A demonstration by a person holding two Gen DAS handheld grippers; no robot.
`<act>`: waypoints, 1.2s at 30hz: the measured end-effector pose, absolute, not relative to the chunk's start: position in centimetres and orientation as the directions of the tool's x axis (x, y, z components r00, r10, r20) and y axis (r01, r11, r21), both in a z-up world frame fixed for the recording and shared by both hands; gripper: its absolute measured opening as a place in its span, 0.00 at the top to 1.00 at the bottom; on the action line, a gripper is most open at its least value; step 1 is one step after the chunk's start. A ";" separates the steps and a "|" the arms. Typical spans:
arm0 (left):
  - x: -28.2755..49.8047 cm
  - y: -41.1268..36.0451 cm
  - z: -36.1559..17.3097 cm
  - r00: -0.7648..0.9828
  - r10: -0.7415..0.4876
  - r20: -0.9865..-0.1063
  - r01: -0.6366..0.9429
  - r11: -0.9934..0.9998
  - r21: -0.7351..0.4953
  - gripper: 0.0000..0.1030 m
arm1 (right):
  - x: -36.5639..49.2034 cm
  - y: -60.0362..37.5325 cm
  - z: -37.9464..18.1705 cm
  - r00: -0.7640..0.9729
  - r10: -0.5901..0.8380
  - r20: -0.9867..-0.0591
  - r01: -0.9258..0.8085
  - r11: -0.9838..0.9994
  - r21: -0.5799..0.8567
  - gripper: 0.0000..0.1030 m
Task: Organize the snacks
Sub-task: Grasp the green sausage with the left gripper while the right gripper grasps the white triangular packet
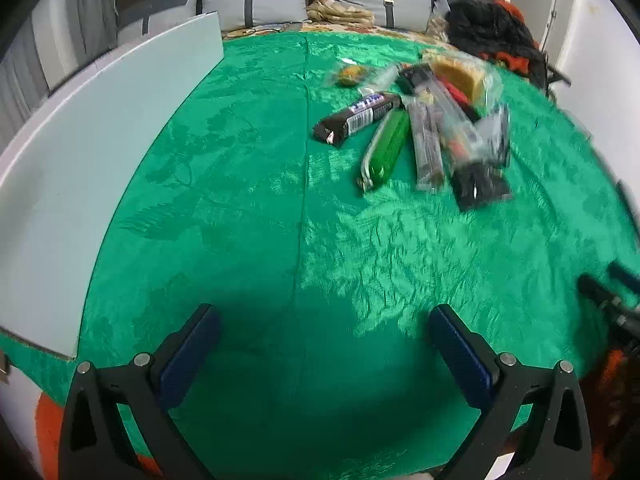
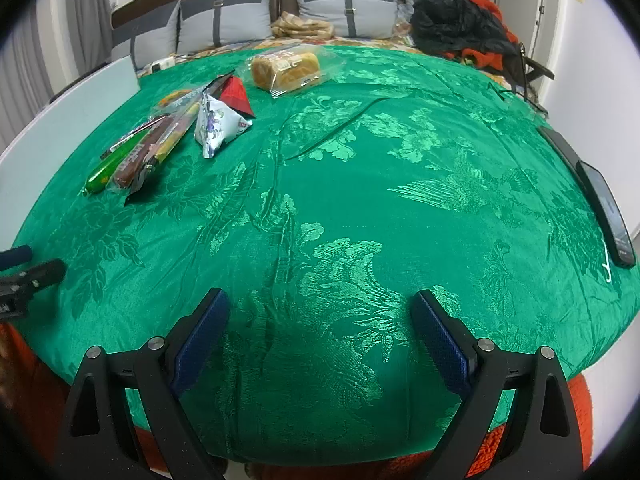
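**On the green cloth: snacks heaped, sorting not begun**

Toward the far side of the table (image 2: 360,208), under its green patterned cloth, the snacks lie in one loose heap, overlapping and pointing every way; nothing looks lined up or grouped, so I judge the task to be at its very start.

From the left wrist the heap shows a dark chocolate bar (image 1: 358,118) at its near-left edge, a green stick pack (image 1: 386,146) just beside it, and several clear-wrapped bars fanned out to the right, too blurred to tell apart; a small round cake (image 1: 349,74) sits slightly apart behind them.

From the right wrist a white triangular pouch (image 2: 218,126) leans against a red one (image 2: 237,94), and a bag of sliced cake (image 2: 286,68) lies nearer the far edge.

A phone (image 2: 608,212) rests along the right edge; a white board (image 1: 100,160) lies along the left edge.

The left gripper (image 1: 324,326) hangs over the near edge with its jaws spread wide and nothing between them; the right gripper (image 2: 320,308) is the same, wide apart and empty, well short of the heap.

Every snack remains to be picked and placed.
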State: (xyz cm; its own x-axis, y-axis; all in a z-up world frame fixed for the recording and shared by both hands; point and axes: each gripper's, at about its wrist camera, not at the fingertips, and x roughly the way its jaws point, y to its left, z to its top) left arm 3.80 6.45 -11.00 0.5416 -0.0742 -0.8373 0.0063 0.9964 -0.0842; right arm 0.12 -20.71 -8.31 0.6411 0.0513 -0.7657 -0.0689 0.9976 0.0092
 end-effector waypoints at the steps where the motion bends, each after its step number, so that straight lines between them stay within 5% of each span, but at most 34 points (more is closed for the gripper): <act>1: 4.2 7.0 -10.7 0.547 -0.096 -0.831 -0.002 0.993 -0.116 0.00 | 0.1 -20.7 -8.3 0.642 0.051 -0.765 -0.069 0.998 0.009 0.08; 7: 10.4 8.6 -8.6 0.532 -0.191 -0.825 0.006 0.975 -0.222 0.04 | 0.1 -20.7 -8.3 0.645 0.053 -0.763 -0.071 0.997 0.009 0.08; 18: 14.8 3.5 -10.2 0.463 -0.146 -0.874 0.165 0.983 -0.077 0.73 | 0.2 -20.7 -8.3 0.645 0.053 -0.762 -0.071 0.997 0.010 0.08; 21: 13.7 3.4 -10.2 0.466 -0.162 -0.870 0.184 0.979 -0.084 0.78 | 0.1 -20.7 -8.3 0.645 0.053 -0.762 -0.071 0.997 0.010 0.08; 28: 7.3 5.3 -10.2 0.431 -0.183 -0.884 0.174 0.978 -0.118 0.77 | 0.1 -20.7 -8.3 0.646 0.053 -0.762 -0.069 0.998 0.010 0.08; 32: 5.9 5.9 -10.1 0.446 -0.193 -0.874 0.170 0.977 -0.129 0.38 | 0.3 -20.6 -8.2 0.646 0.048 -0.762 -0.062 0.998 0.010 0.07; 36: 7.4 4.8 -10.5 0.461 -0.124 -0.879 0.168 0.984 -0.050 0.39 | 0.4 -20.5 -8.1 0.645 0.050 -0.762 -0.064 0.998 0.011 0.06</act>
State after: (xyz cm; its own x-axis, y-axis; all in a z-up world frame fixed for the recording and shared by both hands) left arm 7.36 4.79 -10.49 0.4605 -0.1235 -0.8790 0.1681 0.9845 -0.0502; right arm 0.39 -20.52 -8.13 0.6455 0.0499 -0.7622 -0.0637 0.9979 0.0114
